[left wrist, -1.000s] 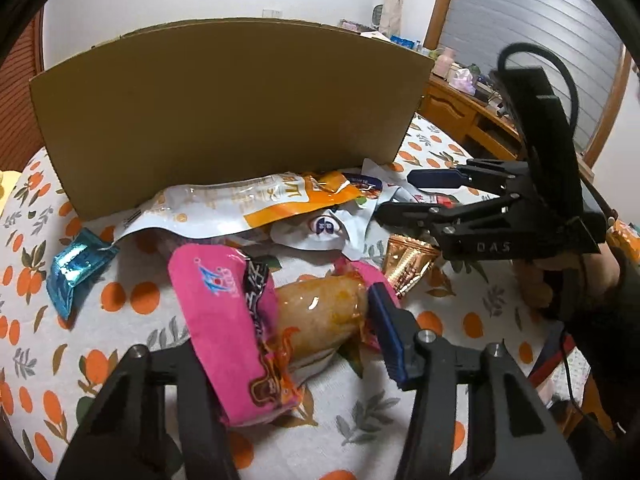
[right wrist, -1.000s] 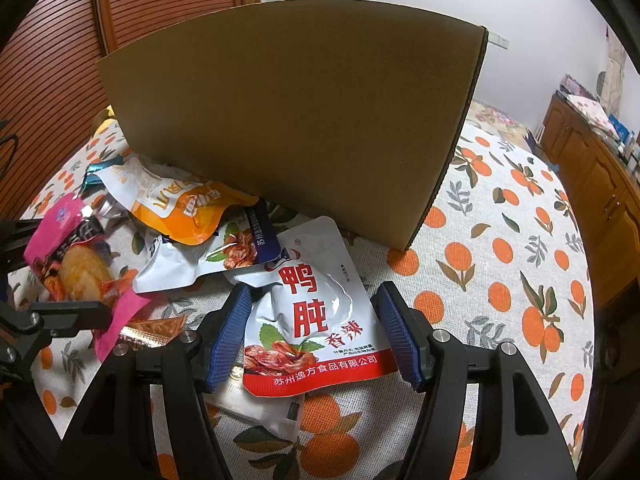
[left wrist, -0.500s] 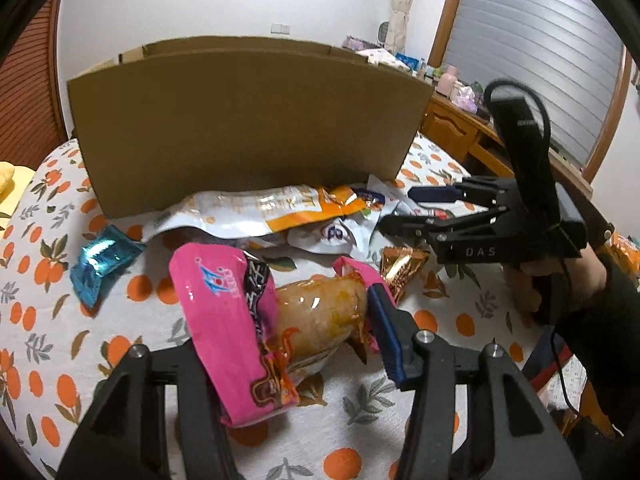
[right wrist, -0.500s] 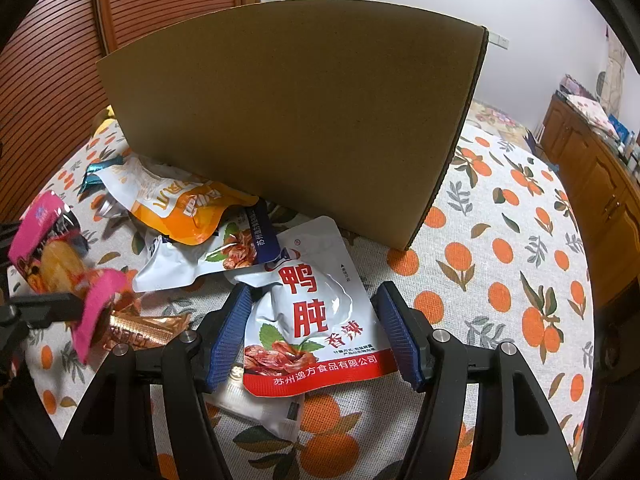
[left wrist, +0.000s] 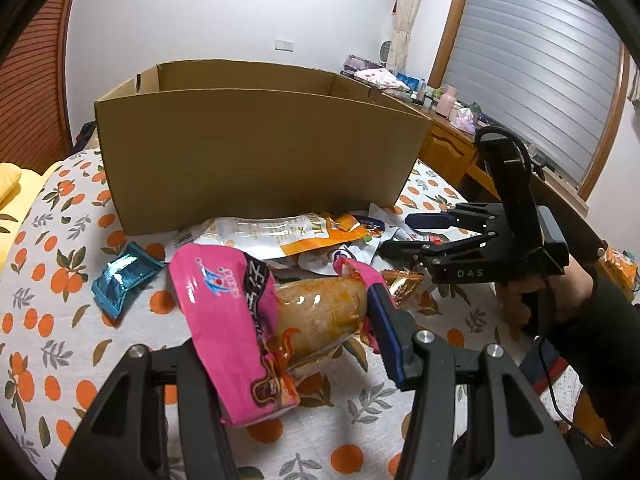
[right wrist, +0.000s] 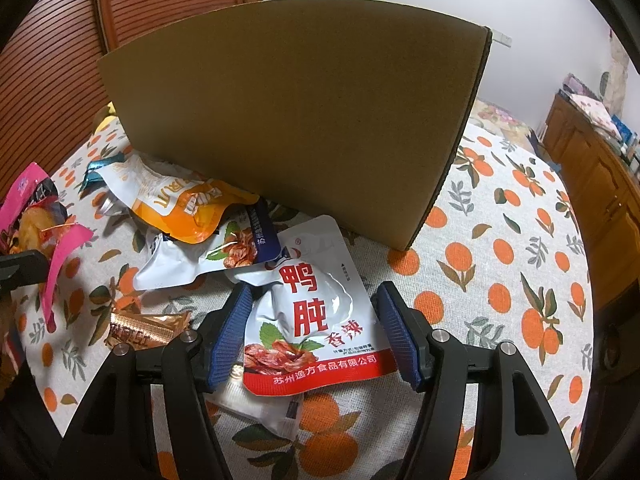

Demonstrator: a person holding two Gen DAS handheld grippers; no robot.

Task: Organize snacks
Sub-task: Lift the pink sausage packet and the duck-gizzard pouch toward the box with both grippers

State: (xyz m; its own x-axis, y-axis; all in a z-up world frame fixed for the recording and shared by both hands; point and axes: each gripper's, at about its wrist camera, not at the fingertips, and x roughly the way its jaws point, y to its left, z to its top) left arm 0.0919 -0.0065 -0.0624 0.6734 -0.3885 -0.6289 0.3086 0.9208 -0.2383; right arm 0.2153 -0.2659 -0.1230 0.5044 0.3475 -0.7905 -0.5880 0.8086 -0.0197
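My left gripper [left wrist: 296, 344] is shut on a pink snack pack [left wrist: 240, 320] with an orange chicken piece inside, held above the table in front of the open cardboard box [left wrist: 260, 152]. The pack also shows at the left edge of the right wrist view [right wrist: 36, 220]. My right gripper [right wrist: 314, 332] is open, its fingers either side of a white and red duck snack pouch [right wrist: 316, 312] lying on the table. In the left wrist view the right gripper [left wrist: 400, 236] hovers low over the snack pile.
An orange and white pouch [right wrist: 180, 204], a white and blue pouch [right wrist: 212, 256], a gold wrapper [right wrist: 144, 328] and a teal wrapper [left wrist: 120, 276] lie on the orange-patterned tablecloth [right wrist: 500, 280]. The box wall [right wrist: 300, 120] stands behind them. A wooden cabinet [right wrist: 600, 168] is at right.
My left gripper has risen with the pink pack, so the box's open top now shows. My right gripper has stayed still around the duck pouch.
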